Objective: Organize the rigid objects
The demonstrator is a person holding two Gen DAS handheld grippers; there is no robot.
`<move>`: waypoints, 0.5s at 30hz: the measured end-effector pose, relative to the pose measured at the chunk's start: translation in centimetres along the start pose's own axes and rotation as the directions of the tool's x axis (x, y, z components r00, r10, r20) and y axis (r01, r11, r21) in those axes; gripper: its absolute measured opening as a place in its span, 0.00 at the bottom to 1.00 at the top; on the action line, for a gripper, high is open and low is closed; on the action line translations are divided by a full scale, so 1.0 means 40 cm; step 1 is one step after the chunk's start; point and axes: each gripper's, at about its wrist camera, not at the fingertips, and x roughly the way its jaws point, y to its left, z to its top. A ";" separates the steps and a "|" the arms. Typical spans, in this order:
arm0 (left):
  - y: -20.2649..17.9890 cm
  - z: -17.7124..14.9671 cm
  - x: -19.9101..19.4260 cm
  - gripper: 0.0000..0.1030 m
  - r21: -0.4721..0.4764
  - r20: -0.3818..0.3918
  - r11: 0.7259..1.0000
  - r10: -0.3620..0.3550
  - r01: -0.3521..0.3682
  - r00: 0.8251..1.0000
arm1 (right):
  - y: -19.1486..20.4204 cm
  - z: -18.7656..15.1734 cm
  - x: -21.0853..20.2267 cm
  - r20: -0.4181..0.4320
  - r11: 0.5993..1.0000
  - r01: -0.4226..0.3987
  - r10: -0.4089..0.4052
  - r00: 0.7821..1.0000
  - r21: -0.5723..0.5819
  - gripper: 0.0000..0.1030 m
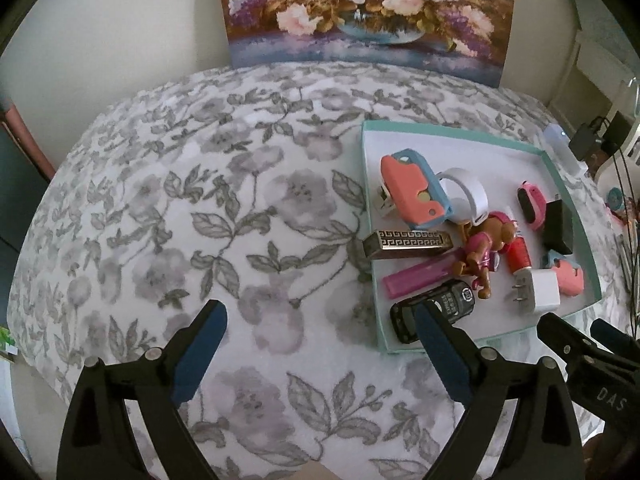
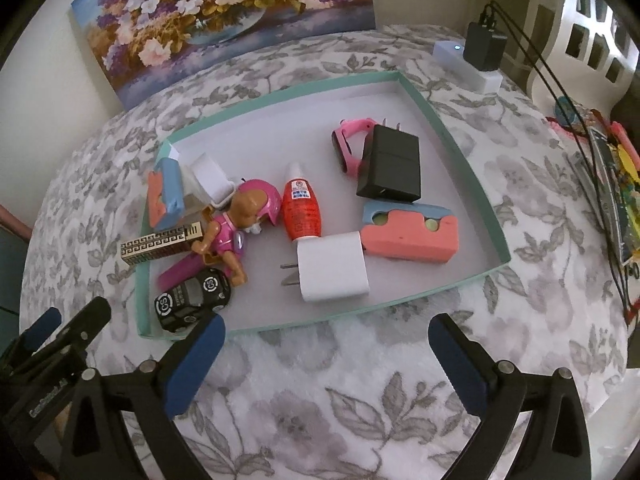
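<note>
A shallow teal-rimmed tray lies on the flowered cloth and holds several small objects. Among them are a white plug adapter, a black charger, a red glue bottle, a pink toy figure, a black toy car, a pink watch and pink-and-blue blocks. A gold patterned bar rests across the tray's left rim. My left gripper is open over bare cloth, left of the tray. My right gripper is open just before the tray's near rim, nothing between its fingers.
A flower painting leans on the wall behind the table. A white power strip with a black plug and cables sits at the back right. Colourful clutter lies at the table's right edge. The cloth left of the tray is bare.
</note>
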 end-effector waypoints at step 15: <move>0.021 -0.001 -0.023 0.92 -0.035 -0.007 0.999 -0.016 0.016 1.000 | 0.000 -0.003 -0.036 0.049 1.000 -0.007 0.007 0.999 0.009 1.00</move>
